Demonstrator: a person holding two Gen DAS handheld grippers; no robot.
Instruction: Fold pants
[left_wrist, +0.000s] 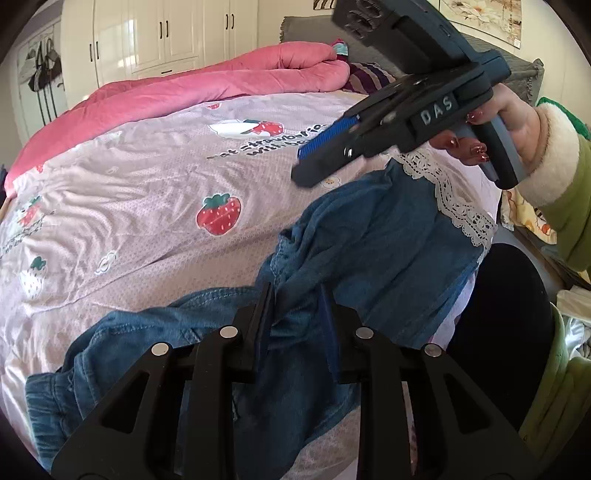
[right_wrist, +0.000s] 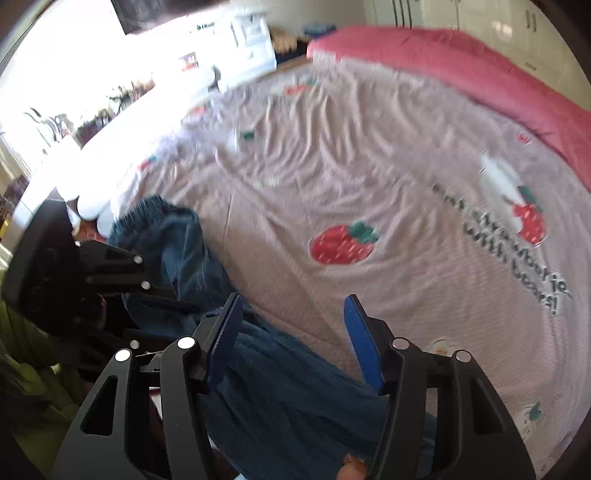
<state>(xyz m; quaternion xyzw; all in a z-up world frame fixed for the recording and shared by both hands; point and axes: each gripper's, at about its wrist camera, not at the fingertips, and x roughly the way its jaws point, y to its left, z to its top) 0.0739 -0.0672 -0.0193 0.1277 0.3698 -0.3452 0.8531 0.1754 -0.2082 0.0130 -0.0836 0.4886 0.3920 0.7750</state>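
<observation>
Blue denim pants (left_wrist: 373, 236) with a white lace hem (left_wrist: 454, 199) lie crumpled on the pink strawberry bedcover (left_wrist: 147, 206). My left gripper (left_wrist: 297, 317) sits low over the bunched denim; its jaws are narrow with a fold of denim between them. My right gripper (left_wrist: 314, 155) hovers above the pants, held in a hand with red nails. In the right wrist view the right gripper (right_wrist: 291, 339) is open and empty above the denim (right_wrist: 295, 398), and the left gripper (right_wrist: 162, 295) shows at the left by the fabric.
A rolled pink quilt (left_wrist: 221, 81) lies along the far side of the bed. White wardrobes (left_wrist: 162, 33) stand behind. A green sleeve (left_wrist: 569, 206) and a dark round shape (left_wrist: 509, 314) are at the right. The right wrist view is blurred.
</observation>
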